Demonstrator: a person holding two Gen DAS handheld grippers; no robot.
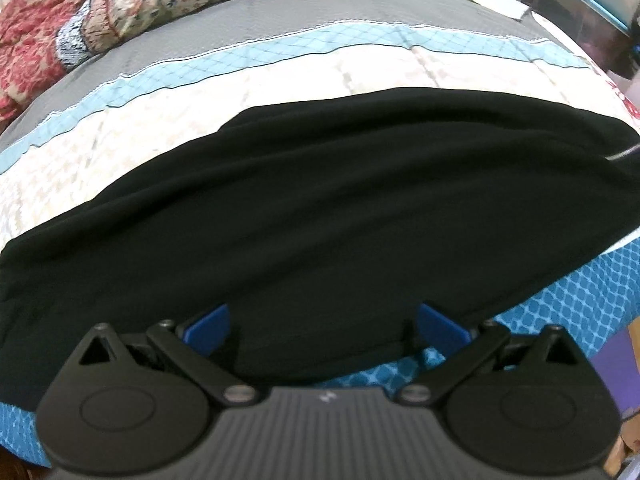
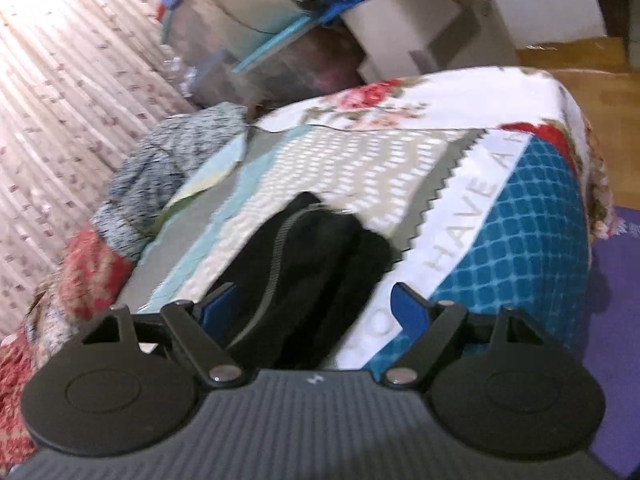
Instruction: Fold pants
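Black pants [image 1: 320, 200] lie flat across a patchwork bed cover [image 1: 280, 76], running left to right in the left wrist view. My left gripper [image 1: 326, 320] hovers over their near edge, open, its blue fingers [image 1: 212, 326] spread wide above the cloth. In the right wrist view the pants [image 2: 304, 264] show end-on, with a grey side stripe [image 2: 276, 264] running along them. My right gripper [image 2: 314, 306] points at that end, open; the dark cloth lies between and below the blue fingers [image 2: 410, 312], and neither pad presses on it.
A crumpled floral quilt [image 1: 100, 20] is heaped at the far left of the bed. The bed's corner [image 2: 560, 184] drops to a purple mat [image 2: 616, 320] and a wooden floor [image 2: 600, 92]. Boxes and clutter [image 2: 320, 20] stand beyond the bed beside a curtain [image 2: 60, 100].
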